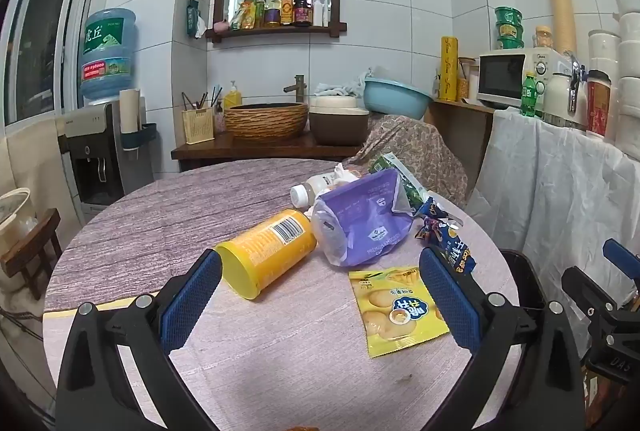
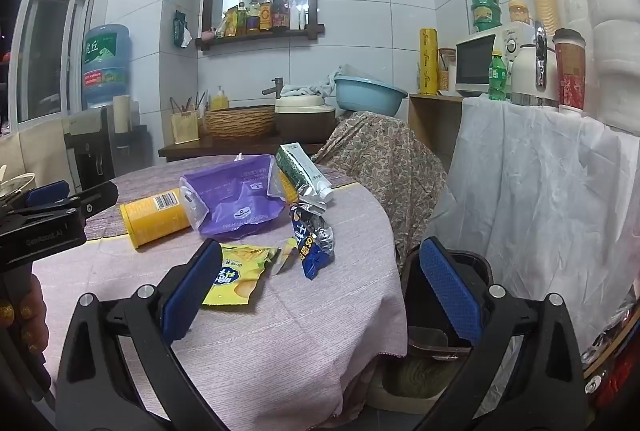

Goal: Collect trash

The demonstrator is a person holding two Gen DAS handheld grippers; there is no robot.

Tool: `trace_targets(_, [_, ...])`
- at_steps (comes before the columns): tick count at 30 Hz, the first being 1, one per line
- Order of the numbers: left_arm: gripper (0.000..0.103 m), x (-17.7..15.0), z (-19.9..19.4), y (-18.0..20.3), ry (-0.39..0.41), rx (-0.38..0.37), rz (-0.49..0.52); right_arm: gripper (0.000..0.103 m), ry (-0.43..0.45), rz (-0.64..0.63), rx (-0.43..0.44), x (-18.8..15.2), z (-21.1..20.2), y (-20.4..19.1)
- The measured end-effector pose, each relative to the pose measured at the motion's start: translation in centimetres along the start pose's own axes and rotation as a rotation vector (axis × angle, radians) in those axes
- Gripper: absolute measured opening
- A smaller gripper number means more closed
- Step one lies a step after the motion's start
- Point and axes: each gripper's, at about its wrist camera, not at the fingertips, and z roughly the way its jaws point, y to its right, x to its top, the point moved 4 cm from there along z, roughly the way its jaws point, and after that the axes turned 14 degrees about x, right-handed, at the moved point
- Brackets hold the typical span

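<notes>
1 yellow can, 1 purple bag, 2 snack wrappers, 1 bottle.

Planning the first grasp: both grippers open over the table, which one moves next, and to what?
Probably the left gripper: ease forward and left onto the yellow can. It lies on its side just ahead of the left finger, and the open fingers hold nothing. The right gripper is also empty, near the bin.
</notes>
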Motion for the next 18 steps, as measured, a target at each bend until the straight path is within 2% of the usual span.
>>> trace_targets(18, [0.098, -0.24, 0.25, 0.33, -0.009, -0.001, -0.011, 0.098, 0.001, 0.000, 0.000, 0.04, -0.03, 0.05])
